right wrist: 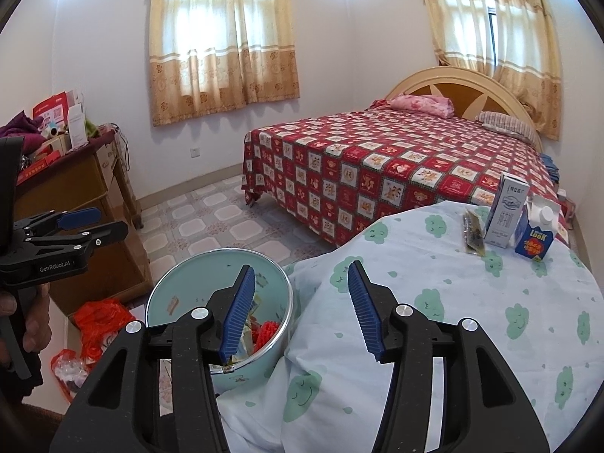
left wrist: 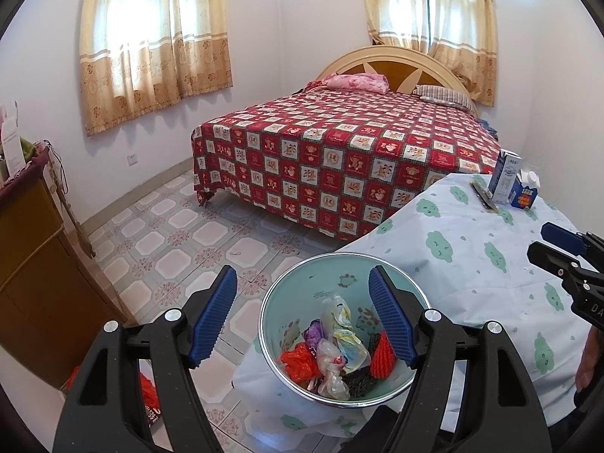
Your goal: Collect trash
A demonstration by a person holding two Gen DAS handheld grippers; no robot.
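While the big red checked bed fills the back of the room, your business is up front on the desk with its cloud-print cloth. Beside its edge, lower down, sits the trash bin, and it already holds a fair haul: crumpled plastic bags, orange and purple scraps, something red and knitted. So part of the collecting looks done.

What's left, by my reading, waits at the desk's far end: the tall white carton, the blue carton just beside it, and a thin dark wrapper lying flat near them. On the floor by the wooden cabinet there's also a red bag, which may count too.

Your left tongs hover over the bin, spread wide and holding nothing. Your right tongs are likewise released and empty, poised over the near edge of the desk.

Nothing stands between you and the cartons, though they are well apart from the bin, and the tall one looks easy to tip.
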